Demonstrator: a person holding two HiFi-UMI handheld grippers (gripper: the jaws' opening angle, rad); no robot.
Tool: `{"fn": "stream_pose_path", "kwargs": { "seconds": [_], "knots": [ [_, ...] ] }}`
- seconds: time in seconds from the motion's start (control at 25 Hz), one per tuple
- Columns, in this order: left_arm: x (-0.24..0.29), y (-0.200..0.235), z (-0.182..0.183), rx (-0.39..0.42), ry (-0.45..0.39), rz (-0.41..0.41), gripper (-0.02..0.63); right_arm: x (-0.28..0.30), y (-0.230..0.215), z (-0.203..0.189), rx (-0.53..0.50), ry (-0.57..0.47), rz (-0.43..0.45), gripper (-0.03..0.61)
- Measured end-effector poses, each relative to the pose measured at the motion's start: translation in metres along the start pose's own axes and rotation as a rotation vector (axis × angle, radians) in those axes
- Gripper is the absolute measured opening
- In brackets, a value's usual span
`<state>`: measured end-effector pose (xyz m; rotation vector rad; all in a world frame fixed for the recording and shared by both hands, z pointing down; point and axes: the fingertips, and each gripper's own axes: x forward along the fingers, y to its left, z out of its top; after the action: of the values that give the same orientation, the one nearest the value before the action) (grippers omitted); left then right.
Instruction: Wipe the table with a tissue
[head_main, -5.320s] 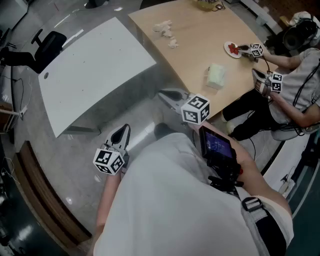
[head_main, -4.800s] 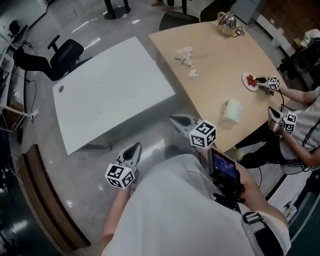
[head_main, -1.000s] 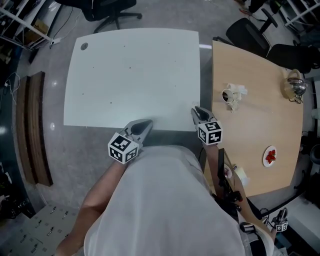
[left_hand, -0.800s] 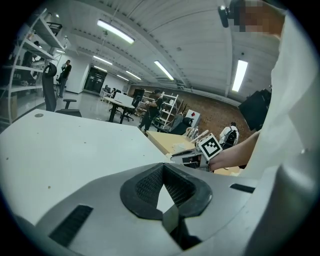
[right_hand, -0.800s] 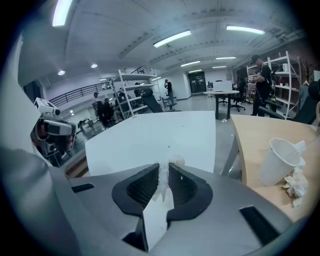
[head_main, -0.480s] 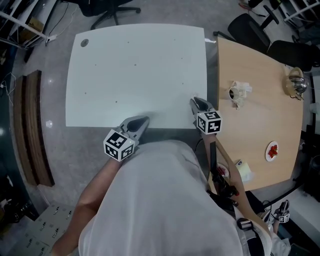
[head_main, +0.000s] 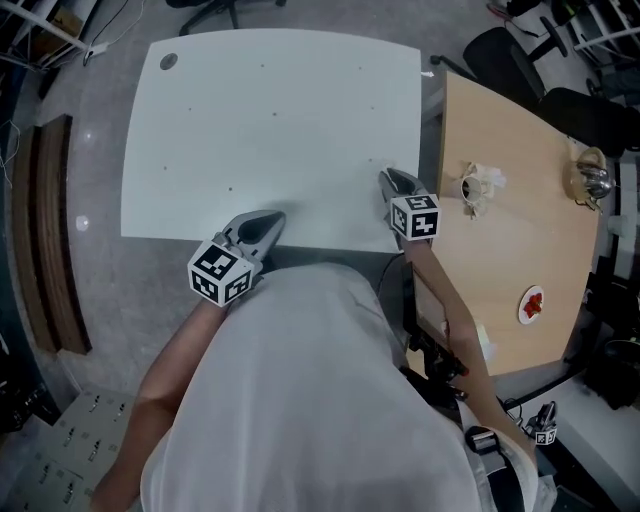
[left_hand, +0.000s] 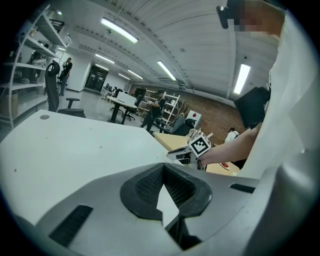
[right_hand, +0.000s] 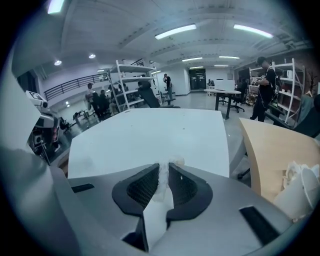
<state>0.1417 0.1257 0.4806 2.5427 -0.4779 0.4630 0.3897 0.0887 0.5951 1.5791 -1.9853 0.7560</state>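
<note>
In the right gripper view my right gripper (right_hand: 164, 167) is shut on a strip of white tissue (right_hand: 161, 196) that pokes out past the tips. In the head view the right gripper (head_main: 385, 178) hovers over the white table's (head_main: 270, 130) near right corner. My left gripper (head_main: 272, 218) is at the table's near edge, further left. In the left gripper view the left gripper (left_hand: 162, 170) is shut with nothing in it, and the white table (left_hand: 75, 145) stretches ahead. The right gripper's marker cube (left_hand: 199, 145) shows there too.
A wooden table (head_main: 510, 220) stands just right of the white one, with a narrow gap between. On it are a cup with crumpled tissue (head_main: 478, 185), a metal teapot (head_main: 590, 180) and a red plate (head_main: 531, 303). Office chairs (head_main: 500, 50) stand behind.
The person has turned from the wooden table to face the white table. In the last second both grippers stay at its near edge, the left one drifting slightly left.
</note>
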Motion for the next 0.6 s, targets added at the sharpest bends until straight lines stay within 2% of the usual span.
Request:
{"fn": "stream_pose_path", "kwargs": {
  "seconds": [0.4,0.6],
  "knots": [
    [-0.014,0.021,-0.003,-0.050,-0.011,0.075,0.006,0.037,-0.023,0.020,-0.124,0.064,0.007,0.063],
    [-0.014,0.026,-0.001,-0.056,-0.017,0.080,0.006,0.044,-0.020,0.013,-0.232,0.107,-0.073,0.060]
  ]
}}
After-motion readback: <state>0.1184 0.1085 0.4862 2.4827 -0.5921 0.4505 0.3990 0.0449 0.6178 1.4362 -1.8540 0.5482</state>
